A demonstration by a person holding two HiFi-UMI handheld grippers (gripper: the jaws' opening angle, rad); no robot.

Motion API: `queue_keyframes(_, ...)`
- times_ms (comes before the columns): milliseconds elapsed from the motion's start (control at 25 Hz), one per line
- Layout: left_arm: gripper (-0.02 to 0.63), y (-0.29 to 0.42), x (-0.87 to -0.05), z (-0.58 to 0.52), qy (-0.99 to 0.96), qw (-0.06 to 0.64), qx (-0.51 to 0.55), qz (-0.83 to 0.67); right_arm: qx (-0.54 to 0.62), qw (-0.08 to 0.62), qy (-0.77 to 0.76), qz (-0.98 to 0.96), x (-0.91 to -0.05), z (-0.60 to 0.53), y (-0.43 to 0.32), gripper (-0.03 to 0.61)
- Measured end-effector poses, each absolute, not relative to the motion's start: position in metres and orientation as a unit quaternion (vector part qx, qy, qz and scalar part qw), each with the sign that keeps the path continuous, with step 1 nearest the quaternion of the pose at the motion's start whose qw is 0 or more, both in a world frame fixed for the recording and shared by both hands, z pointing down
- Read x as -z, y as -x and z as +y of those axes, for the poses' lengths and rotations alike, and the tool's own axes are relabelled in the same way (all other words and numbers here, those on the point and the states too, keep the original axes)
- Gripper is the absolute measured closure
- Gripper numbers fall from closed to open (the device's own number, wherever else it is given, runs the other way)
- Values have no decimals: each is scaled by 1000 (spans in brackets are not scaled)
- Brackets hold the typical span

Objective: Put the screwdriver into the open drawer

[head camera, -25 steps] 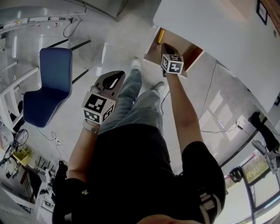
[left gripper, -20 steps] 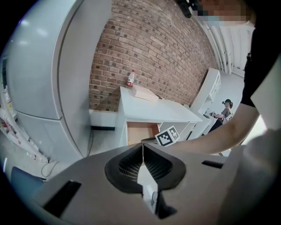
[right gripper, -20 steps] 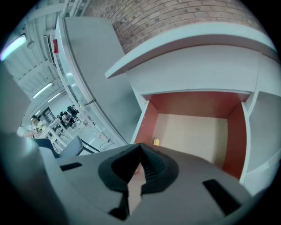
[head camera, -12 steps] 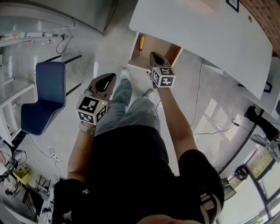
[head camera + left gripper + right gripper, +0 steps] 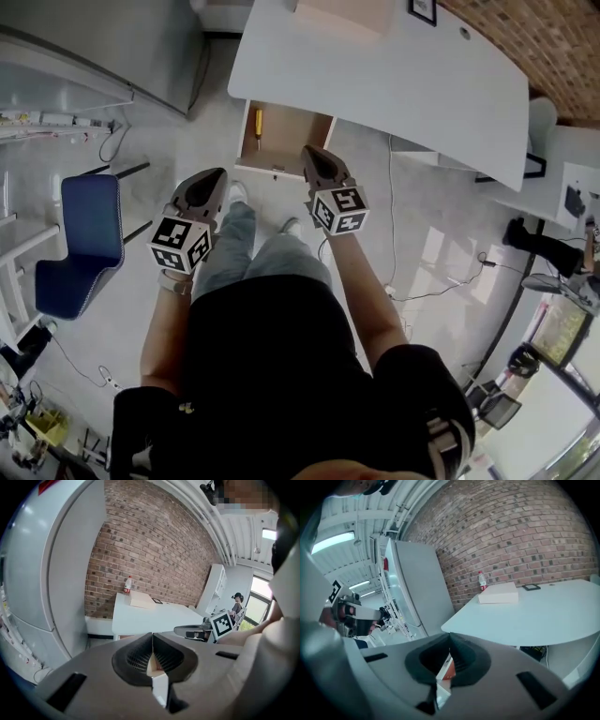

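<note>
The yellow-handled screwdriver lies inside the open wooden drawer under the white table, near the drawer's left side. My right gripper hangs just in front of the drawer's front edge, shut and holding nothing. My left gripper is left of the drawer and nearer to me, also shut with nothing in it. In the left gripper view the jaws meet tip to tip, and the right gripper shows beyond them. In the right gripper view the jaws are pressed together.
A cardboard box and a small black frame sit on the table, with a red-capped bottle by the brick wall. A grey fridge stands left of the table. A blue chair is on the floor to my left. Cables trail at right.
My right gripper has drawn back from over the drawer toward me. The left gripper has risen alongside it. The screwdriver stays lying in the drawer.
</note>
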State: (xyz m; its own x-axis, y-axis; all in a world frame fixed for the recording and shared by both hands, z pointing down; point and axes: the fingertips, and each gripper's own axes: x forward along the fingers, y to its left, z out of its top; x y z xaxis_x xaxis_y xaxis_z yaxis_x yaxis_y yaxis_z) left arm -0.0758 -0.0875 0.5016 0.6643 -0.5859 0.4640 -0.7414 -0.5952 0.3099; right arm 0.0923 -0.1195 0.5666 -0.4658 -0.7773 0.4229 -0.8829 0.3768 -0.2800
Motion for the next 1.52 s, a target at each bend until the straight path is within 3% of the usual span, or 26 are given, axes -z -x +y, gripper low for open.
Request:
queue_keyframes(760,606,-20,-363,-80,-940,132,-84,-304,-99,67,-533,-838,-355,-53,-164,568)
queue_keyframes(1520,606,-76,-249,-88,-969,54,-24,-239,-22,23,-575,-818,-254,-22,-215,569)
